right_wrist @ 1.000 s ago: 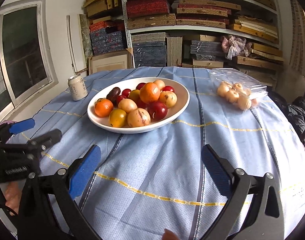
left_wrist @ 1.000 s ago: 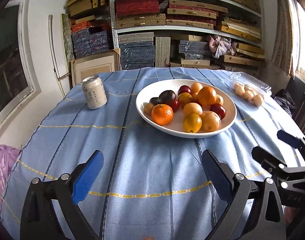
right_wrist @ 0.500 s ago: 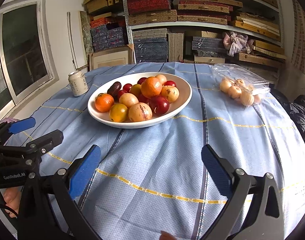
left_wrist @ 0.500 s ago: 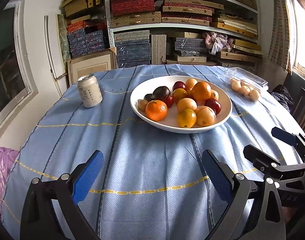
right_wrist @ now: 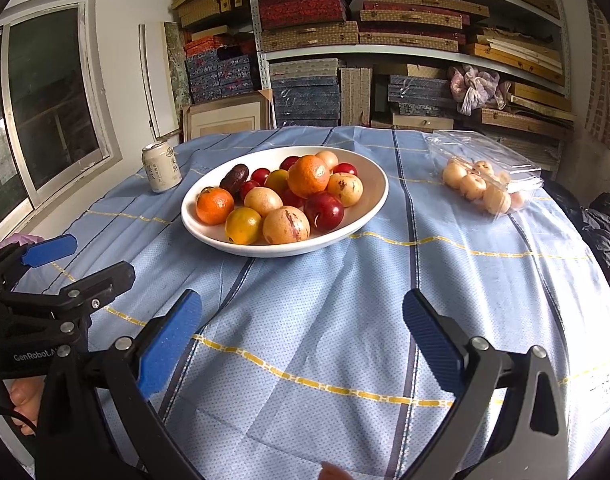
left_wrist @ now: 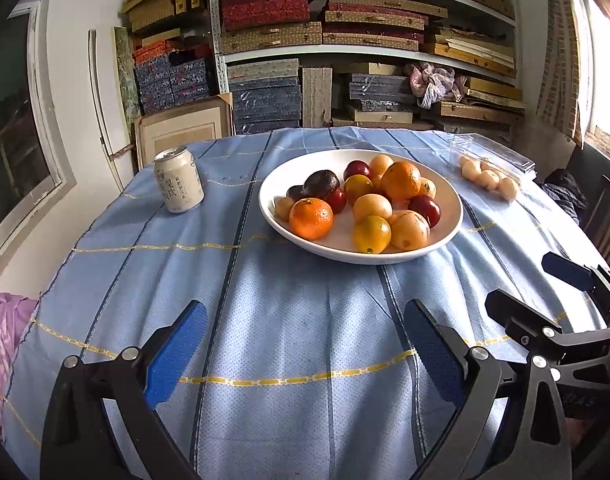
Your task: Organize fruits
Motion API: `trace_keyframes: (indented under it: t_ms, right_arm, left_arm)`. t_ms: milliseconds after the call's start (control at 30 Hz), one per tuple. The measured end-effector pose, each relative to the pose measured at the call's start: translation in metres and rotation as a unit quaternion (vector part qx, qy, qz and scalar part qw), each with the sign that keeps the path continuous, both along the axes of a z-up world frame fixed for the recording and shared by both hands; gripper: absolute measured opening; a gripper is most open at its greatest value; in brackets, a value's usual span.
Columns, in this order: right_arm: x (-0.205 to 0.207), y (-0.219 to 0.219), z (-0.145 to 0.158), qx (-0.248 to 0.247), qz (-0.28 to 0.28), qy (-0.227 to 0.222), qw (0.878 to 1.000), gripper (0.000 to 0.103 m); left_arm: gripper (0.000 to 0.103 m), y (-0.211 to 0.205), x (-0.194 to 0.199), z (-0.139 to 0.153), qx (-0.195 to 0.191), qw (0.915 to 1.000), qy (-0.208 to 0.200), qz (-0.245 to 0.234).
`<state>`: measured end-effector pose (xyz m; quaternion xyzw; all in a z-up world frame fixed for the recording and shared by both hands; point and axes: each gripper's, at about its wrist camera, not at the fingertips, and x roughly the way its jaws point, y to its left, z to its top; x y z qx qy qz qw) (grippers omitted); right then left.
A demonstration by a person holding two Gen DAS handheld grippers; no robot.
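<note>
Both grippers a little nearer the fruit bowl (left_wrist: pixel 445 236).

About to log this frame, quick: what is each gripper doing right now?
Left gripper: open, holding nothing, above the blue striped tablecloth.
Right gripper: open, holding nothing, short of the white oval fruit bowl.

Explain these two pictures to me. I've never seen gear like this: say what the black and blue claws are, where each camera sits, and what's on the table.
No robot here: a person carries a hand-held gripper in each hand, with a camera on each looking along its fingers. One picture looks from the left gripper, the other from the right gripper. Both are open and hold nothing. On the blue tablecloth stand a white bowl of mixed fruit, a drink can and a clear box of small pale fruit.
</note>
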<state>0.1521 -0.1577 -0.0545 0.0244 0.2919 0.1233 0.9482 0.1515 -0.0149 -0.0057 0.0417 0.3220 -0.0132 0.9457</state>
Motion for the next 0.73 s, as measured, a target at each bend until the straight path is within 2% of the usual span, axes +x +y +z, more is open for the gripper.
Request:
trace_keyframes:
  t_ms: [733]
  right_arm:
    - [0.0001, -0.0004, -0.0006, 0.0, 0.0, 0.0, 1.0, 0.099]
  left_arm:
    - [0.099, 0.0007, -0.0001, 0.0008, -0.003, 1.0, 0.004, -0.001]
